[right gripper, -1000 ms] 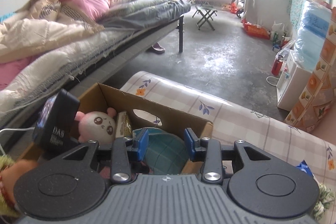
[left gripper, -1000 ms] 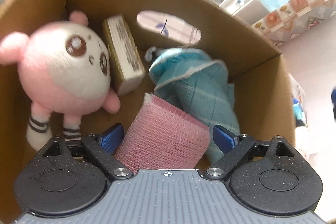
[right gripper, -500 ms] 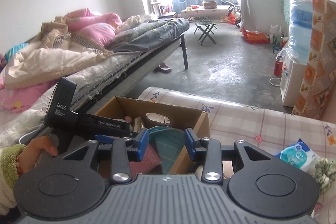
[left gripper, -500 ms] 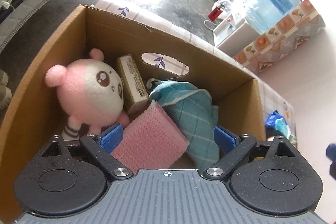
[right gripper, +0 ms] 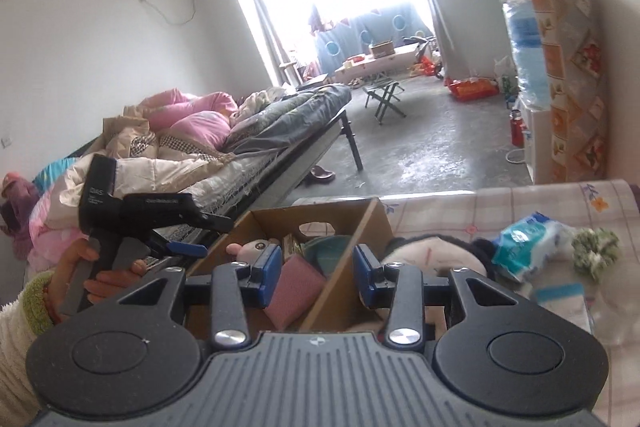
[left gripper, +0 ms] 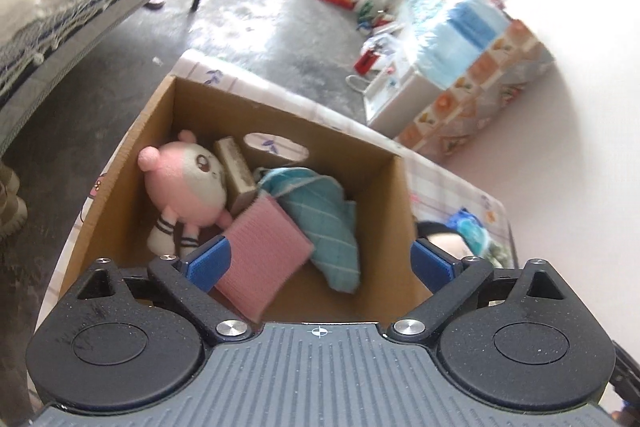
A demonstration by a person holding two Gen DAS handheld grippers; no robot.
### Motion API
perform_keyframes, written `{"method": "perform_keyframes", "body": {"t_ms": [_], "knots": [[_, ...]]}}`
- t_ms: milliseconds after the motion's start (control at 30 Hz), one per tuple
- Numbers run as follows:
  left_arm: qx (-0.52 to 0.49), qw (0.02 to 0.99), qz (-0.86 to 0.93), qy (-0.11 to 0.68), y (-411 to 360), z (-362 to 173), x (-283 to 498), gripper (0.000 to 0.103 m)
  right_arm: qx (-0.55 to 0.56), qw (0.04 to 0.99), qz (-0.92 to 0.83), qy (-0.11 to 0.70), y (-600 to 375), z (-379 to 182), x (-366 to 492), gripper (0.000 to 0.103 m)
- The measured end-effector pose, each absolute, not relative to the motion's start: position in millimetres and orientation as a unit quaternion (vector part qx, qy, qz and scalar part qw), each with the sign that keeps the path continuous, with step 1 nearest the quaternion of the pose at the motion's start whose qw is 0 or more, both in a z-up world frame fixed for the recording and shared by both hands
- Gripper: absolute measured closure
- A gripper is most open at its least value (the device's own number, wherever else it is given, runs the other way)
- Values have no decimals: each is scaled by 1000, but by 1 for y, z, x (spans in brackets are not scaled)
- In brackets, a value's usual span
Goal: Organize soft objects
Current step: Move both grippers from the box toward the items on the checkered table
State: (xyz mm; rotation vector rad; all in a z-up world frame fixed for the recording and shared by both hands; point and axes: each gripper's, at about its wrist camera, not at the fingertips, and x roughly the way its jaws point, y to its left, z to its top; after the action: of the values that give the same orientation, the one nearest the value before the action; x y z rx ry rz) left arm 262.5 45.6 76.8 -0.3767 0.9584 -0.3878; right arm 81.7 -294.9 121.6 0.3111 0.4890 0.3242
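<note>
1. Right gripper point(right gripper: 316, 277) hangs with jaws spread and nothing between them, above the near right corner of the cardboard box point(right gripper: 344, 287).
2. Left gripper point(left gripper: 320, 263) is also spread wide and empty, held above the box's near edge; pink cloth point(left gripper: 262, 261), teal cloth point(left gripper: 324, 223) and pink plush point(left gripper: 186, 189) lie inside.
3. Next loose item, by my guess: the black-and-white plush point(right gripper: 430, 253), on the table point(right gripper: 520, 199) just outside the box's right wall.
4. It lies just ahead and right of the right gripper, clearly the nearer one; its long axis cannot be read.
5. Blue packet point(right gripper: 524, 243) and green scrunchie point(right gripper: 596, 251) sit further right.
</note>
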Motion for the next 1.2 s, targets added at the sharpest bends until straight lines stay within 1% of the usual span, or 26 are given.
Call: {"method": "perform_keyframes", "body": {"t_ms": [133,267,467,567,700,833,1067,1133,1200], "knots": [[-140,858,-199,452,27,91,237,5,172,950,117,233,-314,106,49,60],[-102,857,-233,448,-1,102,212,4,166,957,40,236,-327,81,20,60],[-18,853,-288,435,-69,115,185,1,178,953,-14,245,-346,44,-10,60],[7,848,-313,427,-107,120,178,0,187,951,-35,243,-357,31,-16,60],[35,838,-333,431,-158,116,178,0,182,954,-70,228,-368,23,-17,60],[65,831,-331,442,-204,103,181,0,154,960,-107,208,-376,17,-14,60],[84,814,-328,471,-255,80,182,0,100,965,-135,200,-386,-3,-7,60],[94,810,-327,478,-265,73,180,0,91,970,-141,174,-389,-7,-12,59],[103,806,-326,483,-272,67,180,0,99,975,-152,128,-393,-9,-22,58]]}}
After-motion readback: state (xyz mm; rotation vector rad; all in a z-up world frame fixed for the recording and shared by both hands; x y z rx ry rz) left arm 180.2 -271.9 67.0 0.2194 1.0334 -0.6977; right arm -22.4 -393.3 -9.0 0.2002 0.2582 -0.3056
